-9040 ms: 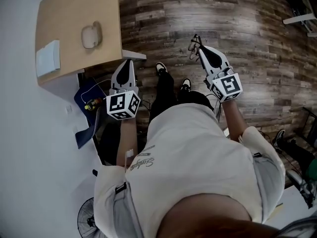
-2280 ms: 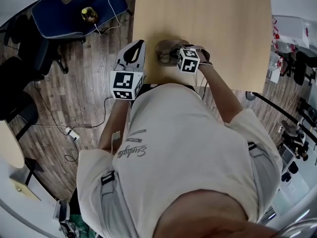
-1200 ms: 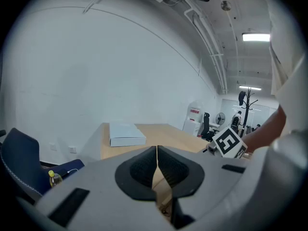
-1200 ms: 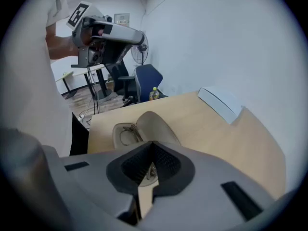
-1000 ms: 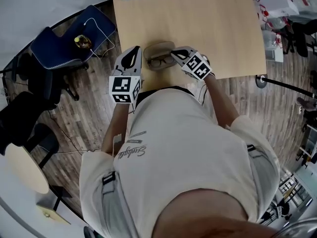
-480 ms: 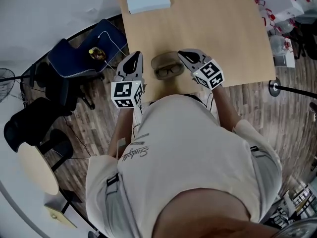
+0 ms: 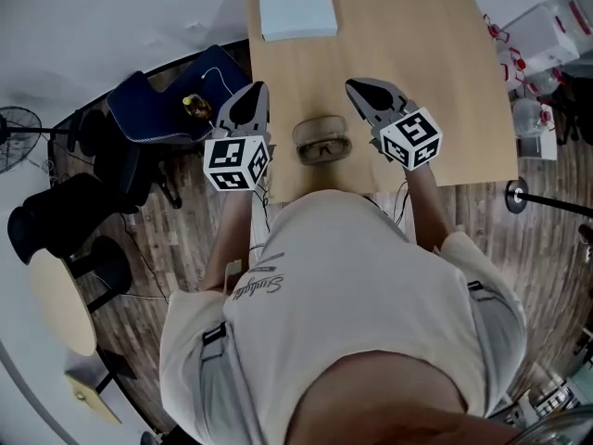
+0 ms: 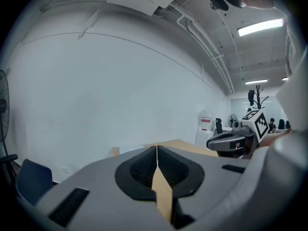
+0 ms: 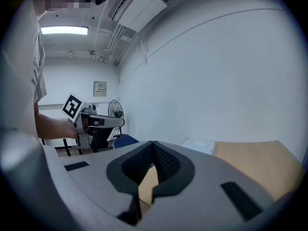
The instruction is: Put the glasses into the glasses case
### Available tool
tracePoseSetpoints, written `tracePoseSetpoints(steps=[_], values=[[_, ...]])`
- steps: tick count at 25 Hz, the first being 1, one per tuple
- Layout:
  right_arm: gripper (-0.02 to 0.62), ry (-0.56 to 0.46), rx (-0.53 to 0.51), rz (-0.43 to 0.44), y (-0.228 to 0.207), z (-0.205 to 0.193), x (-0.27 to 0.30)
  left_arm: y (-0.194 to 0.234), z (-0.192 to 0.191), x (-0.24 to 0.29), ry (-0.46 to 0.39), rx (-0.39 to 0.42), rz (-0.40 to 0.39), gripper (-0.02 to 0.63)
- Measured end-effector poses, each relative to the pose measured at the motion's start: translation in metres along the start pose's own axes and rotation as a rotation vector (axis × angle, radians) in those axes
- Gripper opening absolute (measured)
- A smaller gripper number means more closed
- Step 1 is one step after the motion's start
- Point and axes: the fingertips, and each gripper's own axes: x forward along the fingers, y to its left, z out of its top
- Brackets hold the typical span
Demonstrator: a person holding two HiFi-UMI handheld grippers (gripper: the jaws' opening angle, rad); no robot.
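Observation:
On the wooden table (image 7: 435, 82), near its front edge, lies the open beige glasses case (image 7: 321, 128). The dark-framed glasses (image 7: 322, 149) rest inside it. My left gripper (image 7: 260, 88) hovers at the table's left edge, left of the case and apart from it, shut and empty. My right gripper (image 7: 355, 85) hangs over the table just right of the case, also shut and empty. In the left gripper view the left gripper (image 8: 156, 150) has its jaws meeting, and the right gripper (image 8: 236, 141) shows beyond. The right gripper view shows the right gripper (image 9: 152, 146) closed, with the left gripper (image 9: 96, 124) to the left.
A flat white box (image 7: 295, 5) lies at the table's far edge. Left of the table stands a blue chair (image 7: 157, 119) with a cable and a small yellow item (image 7: 193, 107), then a black chair (image 7: 65, 216). Clutter sits right of the table (image 7: 556, 35).
The right gripper carried the glasses from over the floor to the case, let go, and has drawn back to the right. The left gripper stays shut beside the case.

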Motion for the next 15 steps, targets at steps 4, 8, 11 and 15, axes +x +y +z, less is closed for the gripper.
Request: tracePoseSetpoints(steps=[4,8,11,15], values=[[-0.005,-0.046,-0.043,0.014,0.000,0.030,-0.004,0.005,0.021,0.000,-0.042,0.000,0.017,0.015],[-0.005,-0.082,-0.061,0.041,0.004,0.052,-0.007,0.007,0.038,0.000,-0.074,0.011,0.012,0.017],[-0.005,-0.109,-0.083,0.049,0.005,0.068,-0.010,0.004,0.053,0.003,-0.103,0.030,0.008,0.017],[-0.004,-0.155,-0.116,0.040,0.007,0.092,-0.013,0.002,0.069,0.005,-0.134,0.045,0.001,0.017]])
